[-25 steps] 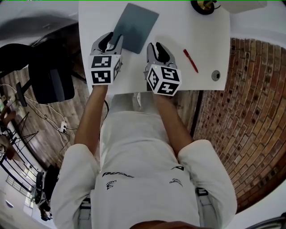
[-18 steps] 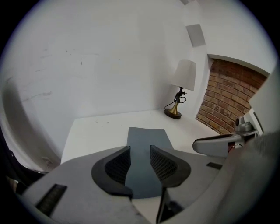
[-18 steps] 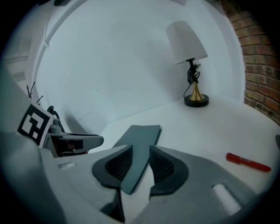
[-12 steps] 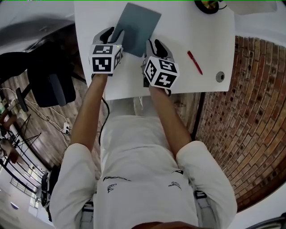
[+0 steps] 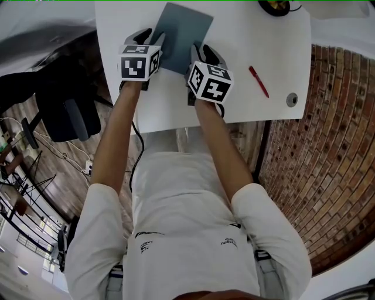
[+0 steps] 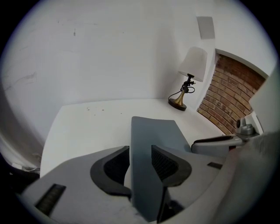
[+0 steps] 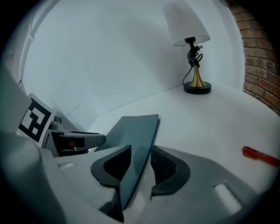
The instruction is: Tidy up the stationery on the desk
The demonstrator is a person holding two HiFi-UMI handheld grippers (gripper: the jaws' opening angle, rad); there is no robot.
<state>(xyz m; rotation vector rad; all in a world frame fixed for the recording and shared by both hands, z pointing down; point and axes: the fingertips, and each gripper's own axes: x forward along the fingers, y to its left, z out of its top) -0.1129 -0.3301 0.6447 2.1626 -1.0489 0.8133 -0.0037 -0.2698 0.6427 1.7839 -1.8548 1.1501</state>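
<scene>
A grey-blue notebook [image 5: 184, 29] lies flat on the white desk [image 5: 246, 99]. My left gripper [image 5: 153, 42] is at its near left corner and my right gripper [image 5: 205, 51] at its near right corner. In the left gripper view the notebook [image 6: 153, 131] runs between the jaws, with a gap at the left pad [image 6: 114, 168]. In the right gripper view the notebook [image 7: 133, 131] also passes between the jaws, clear of the right pad [image 7: 162, 168]. Both pairs of jaws have just been opening and stand open around the notebook. A red pen [image 5: 258, 81] lies to the right.
A brass-based lamp [image 7: 190, 43] stands at the desk's far edge, its base [image 5: 274, 7] showing in the head view. A round metal grommet [image 5: 292, 100] sits near the right corner. A black chair [image 5: 64, 99] is left of the desk, brick floor [image 5: 328, 146] to the right.
Both grippers have moved forward and down onto the notebook's near corners, and their jaws now straddle its edge.
</scene>
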